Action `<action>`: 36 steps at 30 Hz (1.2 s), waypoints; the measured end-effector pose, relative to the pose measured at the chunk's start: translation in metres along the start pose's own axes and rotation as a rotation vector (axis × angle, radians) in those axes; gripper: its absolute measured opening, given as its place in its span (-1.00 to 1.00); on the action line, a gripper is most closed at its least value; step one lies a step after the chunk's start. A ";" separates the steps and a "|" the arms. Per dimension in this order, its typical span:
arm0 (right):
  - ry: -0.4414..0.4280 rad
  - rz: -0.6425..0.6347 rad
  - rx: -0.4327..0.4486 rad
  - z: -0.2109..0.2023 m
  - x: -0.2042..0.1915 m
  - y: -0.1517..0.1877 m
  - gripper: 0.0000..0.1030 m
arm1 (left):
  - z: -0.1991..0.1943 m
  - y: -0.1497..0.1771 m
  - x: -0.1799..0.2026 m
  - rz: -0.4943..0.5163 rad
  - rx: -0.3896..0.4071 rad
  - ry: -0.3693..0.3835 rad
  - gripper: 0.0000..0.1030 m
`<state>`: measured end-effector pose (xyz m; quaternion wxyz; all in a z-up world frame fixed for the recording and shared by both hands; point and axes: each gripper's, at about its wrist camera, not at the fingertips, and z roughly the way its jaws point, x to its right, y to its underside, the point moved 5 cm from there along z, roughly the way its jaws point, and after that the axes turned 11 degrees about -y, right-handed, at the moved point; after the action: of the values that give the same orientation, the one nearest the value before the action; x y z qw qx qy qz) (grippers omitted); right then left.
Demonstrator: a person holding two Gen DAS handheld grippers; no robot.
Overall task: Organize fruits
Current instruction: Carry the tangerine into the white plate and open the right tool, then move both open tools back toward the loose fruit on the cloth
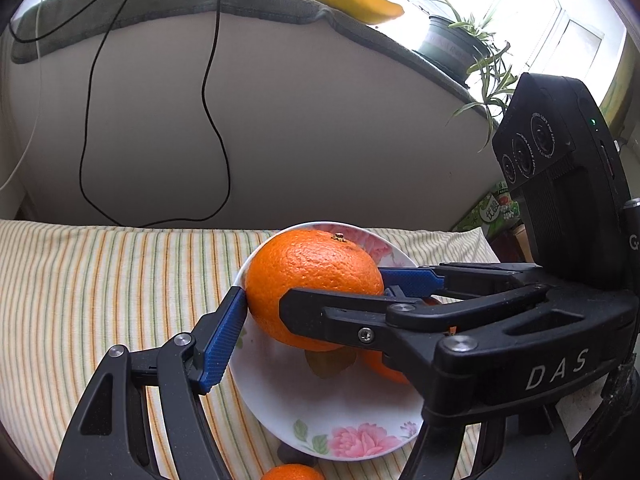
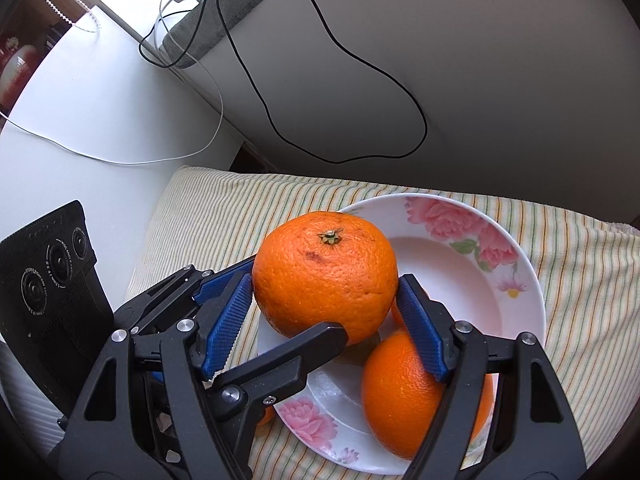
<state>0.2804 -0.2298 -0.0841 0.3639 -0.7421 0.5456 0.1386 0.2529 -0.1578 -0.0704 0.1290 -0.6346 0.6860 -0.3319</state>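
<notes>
A large orange (image 1: 312, 280) (image 2: 326, 276) is held above a white floral plate (image 1: 320, 412) (image 2: 516, 280) on the striped cloth. My left gripper (image 1: 316, 300) is shut on it, one blue pad (image 1: 224, 336) on its left side. My right gripper (image 2: 326, 312) is also shut on the same orange, its blue pads (image 2: 420, 332) pressing both sides; its arm crosses the left wrist view (image 1: 400, 320). A second orange (image 2: 400, 396) (image 1: 384, 364) lies on the plate beneath. A small orange (image 1: 292, 472) lies on the cloth by the plate's near rim.
The striped cloth (image 1: 100, 280) covers the surface. A grey wall with a hanging black cable (image 1: 216, 120) rises behind. A potted plant (image 1: 460, 40) stands on the sill at the right. A white cabinet (image 2: 80, 120) is at the left.
</notes>
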 end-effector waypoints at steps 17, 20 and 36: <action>0.111 -0.080 0.103 -0.036 -0.015 0.005 0.65 | -0.042 0.018 -0.017 0.027 0.056 -0.023 0.34; 0.142 -0.132 0.121 -0.044 -0.024 0.011 0.65 | -0.056 0.023 -0.023 0.025 0.078 -0.029 0.34; 0.183 -0.285 0.257 -0.086 -0.060 0.075 0.65 | -0.139 0.070 -0.069 0.023 0.204 -0.143 0.34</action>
<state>0.1732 -0.2571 -0.0170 0.4204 -0.7687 0.4791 -0.0530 0.1260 -0.0531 -0.0270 0.2455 -0.6324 0.6447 -0.3523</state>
